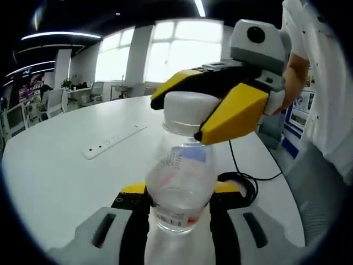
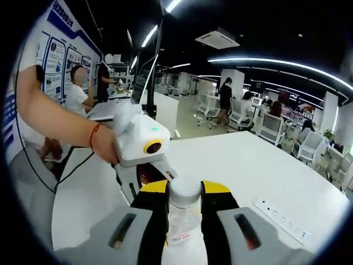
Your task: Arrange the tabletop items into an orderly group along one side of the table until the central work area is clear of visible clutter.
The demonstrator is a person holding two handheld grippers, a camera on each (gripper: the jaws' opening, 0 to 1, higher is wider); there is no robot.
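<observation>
1. One clear plastic bottle with a white cap (image 1: pixel 181 182) stood above the round white counter (image 1: pixel 66 165), its body pinched by the left claw (image 1: pixel 179 201).
2. The right claw (image 1: pixel 201 113) gripped its cap.
3. Best kept upright, both grips firm.
4. One white power strip (image 1: pixel 113 141) lay well apart.

Both grippers clamped, facing each other

Left gripper (image 1: pixel 179 201) grips low; right gripper (image 2: pixel 184 199) grips high, its yellow fingers (image 1: pixel 234 113) closed, a hand (image 2: pixel 105 152) behind.
</observation>
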